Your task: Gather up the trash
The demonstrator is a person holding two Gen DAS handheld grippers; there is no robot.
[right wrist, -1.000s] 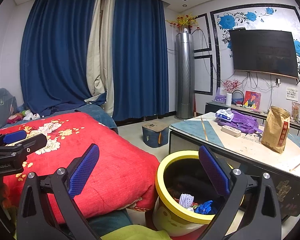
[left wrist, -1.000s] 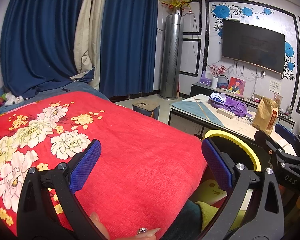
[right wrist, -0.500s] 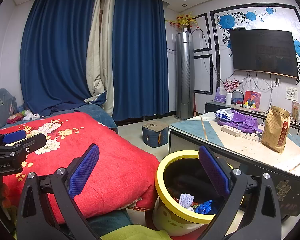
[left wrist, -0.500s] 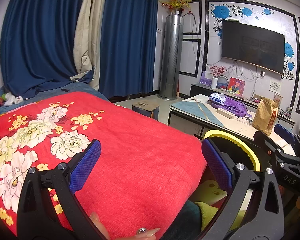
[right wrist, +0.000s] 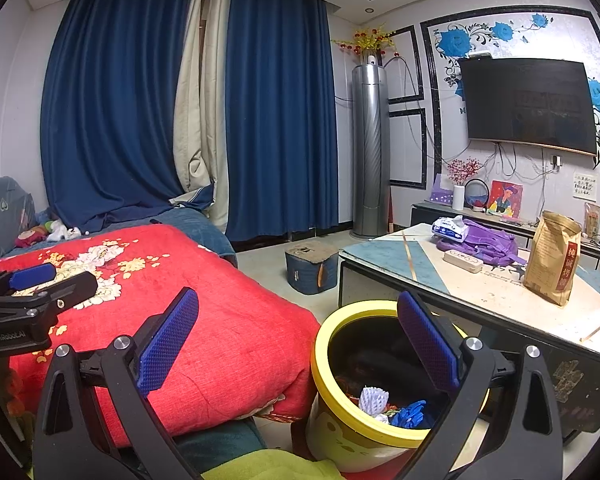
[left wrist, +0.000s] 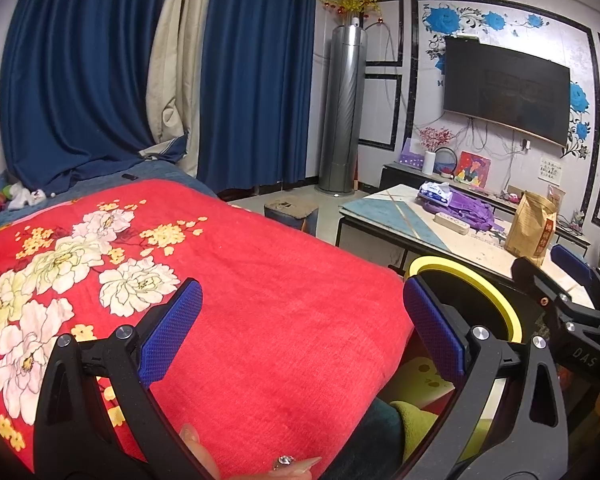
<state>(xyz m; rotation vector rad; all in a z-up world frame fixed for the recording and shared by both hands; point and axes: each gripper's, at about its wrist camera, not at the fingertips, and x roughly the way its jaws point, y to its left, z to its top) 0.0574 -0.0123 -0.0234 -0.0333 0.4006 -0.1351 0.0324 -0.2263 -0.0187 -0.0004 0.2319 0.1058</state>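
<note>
Hovering with both tools idle, the person seemed to be between pickups. The left gripper (left wrist: 302,332) filled the lower middle of the left view, its blue pads spread wide with nothing between them, over the red blanket (left wrist: 260,300). The right gripper (right wrist: 298,342) sat in the lower middle of the right view, likewise wide open and empty, its right finger overlapping the bin (right wrist: 340,428) at lower centre.

The bin, yellow-rimmed, stood between the blanket's edge and the table (right wrist: 480,300), and already held trash (right wrist: 392,408): a white crumpled piece and something blue in its bottom. No loose trash showed clearly on the blanket or floor.

On the table, at centre right of the frame, lay a tissue pack (right wrist: 450,228), a purple bag (right wrist: 488,240), a power strip (right wrist: 462,261) and a brown pouch (right wrist: 552,264); whether any counted as trash could not be told. The step in hand looked like searching. The next move likely called for turning a gripper toward a fresh piece, then closing on it and carrying it over the bin's rim.
</note>
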